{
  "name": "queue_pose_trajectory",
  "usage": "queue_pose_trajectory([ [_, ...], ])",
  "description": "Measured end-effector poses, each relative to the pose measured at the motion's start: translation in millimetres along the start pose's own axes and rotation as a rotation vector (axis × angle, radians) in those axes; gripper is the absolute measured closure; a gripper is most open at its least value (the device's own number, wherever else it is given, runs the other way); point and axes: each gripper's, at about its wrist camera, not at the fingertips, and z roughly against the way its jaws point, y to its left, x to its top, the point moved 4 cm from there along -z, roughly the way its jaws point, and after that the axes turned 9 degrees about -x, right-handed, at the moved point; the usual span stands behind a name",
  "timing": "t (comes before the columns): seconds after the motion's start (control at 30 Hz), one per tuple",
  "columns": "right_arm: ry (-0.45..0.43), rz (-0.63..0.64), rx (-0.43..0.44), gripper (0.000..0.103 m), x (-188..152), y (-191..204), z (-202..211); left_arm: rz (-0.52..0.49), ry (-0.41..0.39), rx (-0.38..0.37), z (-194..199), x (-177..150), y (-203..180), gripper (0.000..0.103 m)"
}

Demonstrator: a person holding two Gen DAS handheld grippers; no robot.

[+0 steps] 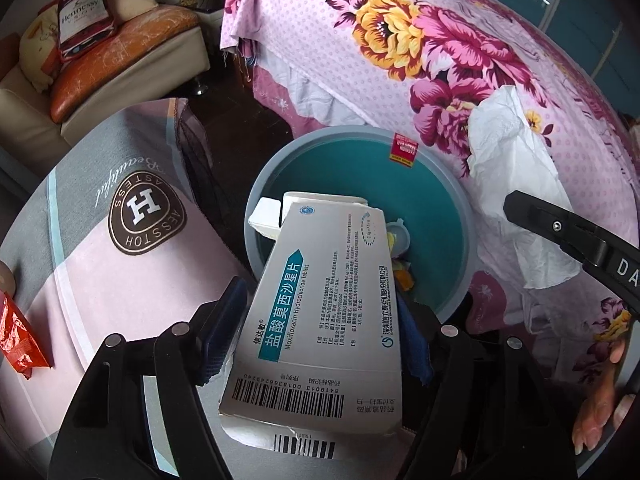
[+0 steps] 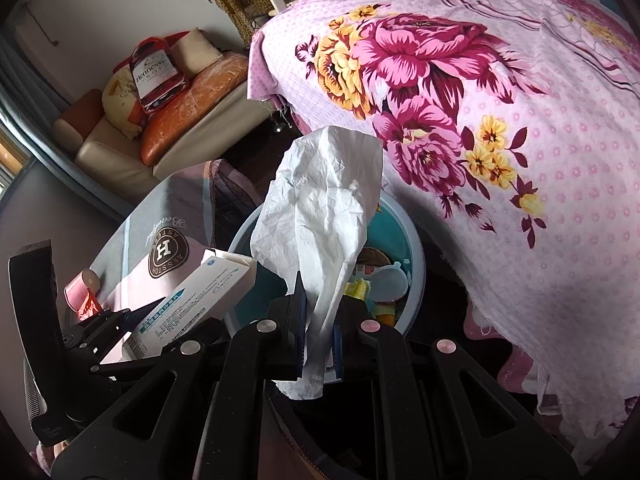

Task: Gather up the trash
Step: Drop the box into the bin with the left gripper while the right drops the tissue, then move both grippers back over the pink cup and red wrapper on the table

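My left gripper [image 1: 316,328] is shut on a white and teal medicine box [image 1: 324,312] and holds it above the near rim of a round blue-grey trash bin [image 1: 452,196]. The bin holds a few scraps and a pale lid [image 1: 398,236]. My right gripper [image 2: 318,332] is shut on a crumpled white tissue [image 2: 324,208] and holds it over the same bin [image 2: 416,264]. The tissue [image 1: 516,184] and the right gripper's finger [image 1: 568,236] show at the right of the left wrist view. The box [image 2: 200,292] and left gripper show at the left of the right wrist view.
A bed with a pink floral sheet [image 1: 460,52] stands right of the bin. A grey and pink cushion with a brown "H" logo [image 1: 140,212] lies left of it, with a red wrapper [image 1: 20,340] and a pink roll [image 2: 82,286] on it. A sofa [image 1: 132,56] stands behind.
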Motion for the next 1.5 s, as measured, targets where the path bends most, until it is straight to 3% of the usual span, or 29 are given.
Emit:
queue_pose_trajectory([
  [0.1, 0.013, 0.009, -0.008, 0.092, 0, 3, -8, -0.008, -0.008, 0.019, -3, -2, 2, 0.009],
  [0.4, 0.042, 0.039, -0.024, 0.091, -1, 21, -23, 0.043, 0.002, 0.022, -4, -11, 27, 0.009],
  [0.47, 0.051, 0.046, -0.032, 0.086, -1, 24, -25, 0.059, -0.003, 0.017, 0, -14, 32, 0.009],
  [0.53, 0.055, 0.049, -0.038, 0.047, -3, 26, -26, 0.072, -0.008, 0.011, 4, -17, 37, 0.009],
  [0.57, 0.052, 0.05, -0.043, 0.041, -3, 28, -25, 0.078, -0.01, 0.008, 6, -18, 39, 0.009],
  [0.7, 0.048, 0.057, -0.061, 0.034, -6, 33, -22, 0.102, -0.017, -0.001, 15, -26, 48, 0.009],
  [1.03, 0.053, 0.1, -0.065, 0.025, -19, 56, 1, 0.166, -0.047, 0.004, 46, -52, 72, 0.009],
  [1.5, 0.008, 0.241, -0.096, 0.022, -34, 105, 43, 0.266, -0.116, 0.039, 105, -106, 130, 0.006],
])
